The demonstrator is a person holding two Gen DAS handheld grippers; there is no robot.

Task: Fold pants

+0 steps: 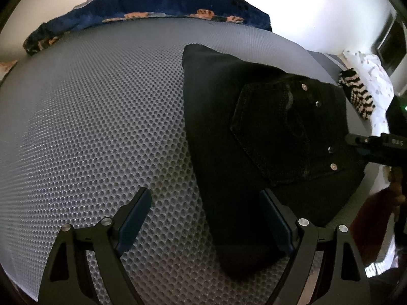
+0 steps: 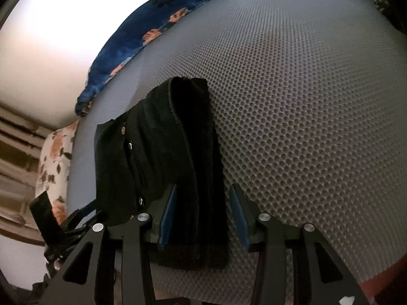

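Black pants (image 1: pixel 254 132) lying folded on grey mat (image 1: pixel 101 127). L gripper (image 1: pixel 206 203) gaping wide, straddling pants' edge, gripping nothing. R gripper (image 2: pixel 203 198) spread around pants' end, not clamping.

Grey honeycomb mat (image 1: pixel 101 117) (white walls (image 1: pixel 318 7))

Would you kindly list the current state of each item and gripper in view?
black pants: folded into a compact stack, lying on the mat, pocket side up
left gripper: open, holding nothing
right gripper: open, straddling the pants' edge
grey honeycomb mat: flat
blue floral blanket: bunched at far edge
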